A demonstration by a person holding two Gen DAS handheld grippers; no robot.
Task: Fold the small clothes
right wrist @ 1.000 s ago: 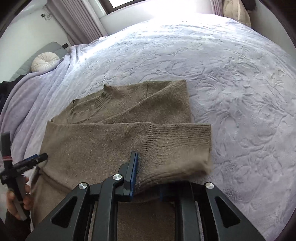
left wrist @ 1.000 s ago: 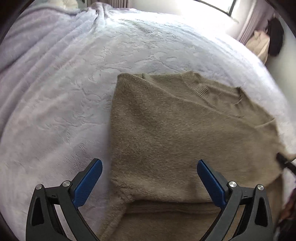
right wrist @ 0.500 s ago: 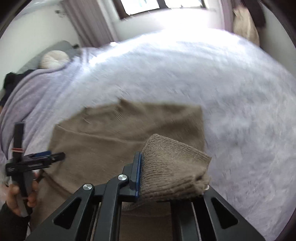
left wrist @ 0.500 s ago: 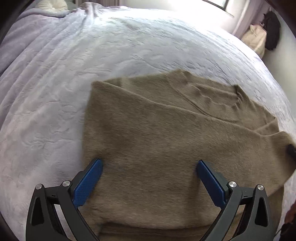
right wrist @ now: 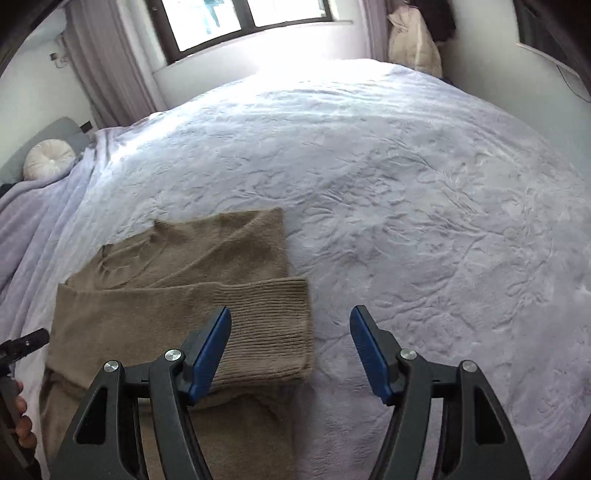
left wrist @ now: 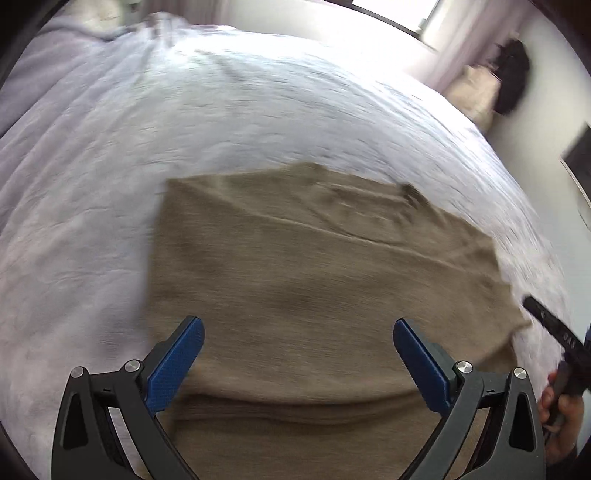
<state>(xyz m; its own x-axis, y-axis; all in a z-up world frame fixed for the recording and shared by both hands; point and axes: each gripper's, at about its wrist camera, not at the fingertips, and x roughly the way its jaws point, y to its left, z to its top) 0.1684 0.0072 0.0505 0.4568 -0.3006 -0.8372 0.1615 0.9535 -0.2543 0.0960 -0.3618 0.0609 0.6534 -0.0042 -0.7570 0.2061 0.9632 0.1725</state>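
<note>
- On the pale lilac bedspread [right wrist: 406, 192] lies a brown sweater [right wrist: 177, 280], folded partway, near the edge closest to the person
- From the right wrist view, a sleeve with a ribbed cuff [right wrist: 269, 325] lies flat across the sweater body, its end reaching past the body's right edge onto the bedspread
- Right tongs [right wrist: 290, 343] hang over that cuff with the jaws opening; the left blue pad is above the cuff and the right one above bare bedspread, and neither presses on the knit
- Only this view shows the window [right wrist: 243, 18], the curtains [right wrist: 107, 70], a round white cushion [right wrist: 50, 158] at the far left, and the collar of the sweater [right wrist: 110, 258] at its far end
- From the left wrist view, left tongs [left wrist: 297, 341] stand wide open above the plain body of the sweater [left wrist: 314, 277], gripping nothing; the picture is blurred
- Left view alone shows the sweater's far left corner and a fold line running across near the tongs
- At the right edge of the left view, the black tip of the other tool shows, with a hand [left wrist: 561, 410] around its handle
- At the left edge of the right view, a hand [right wrist: 20, 413] holds the left tool beside the sweater
- Bags or clothes against the far wall [left wrist: 495, 88] show in both views, too dim to tell apart
</note>
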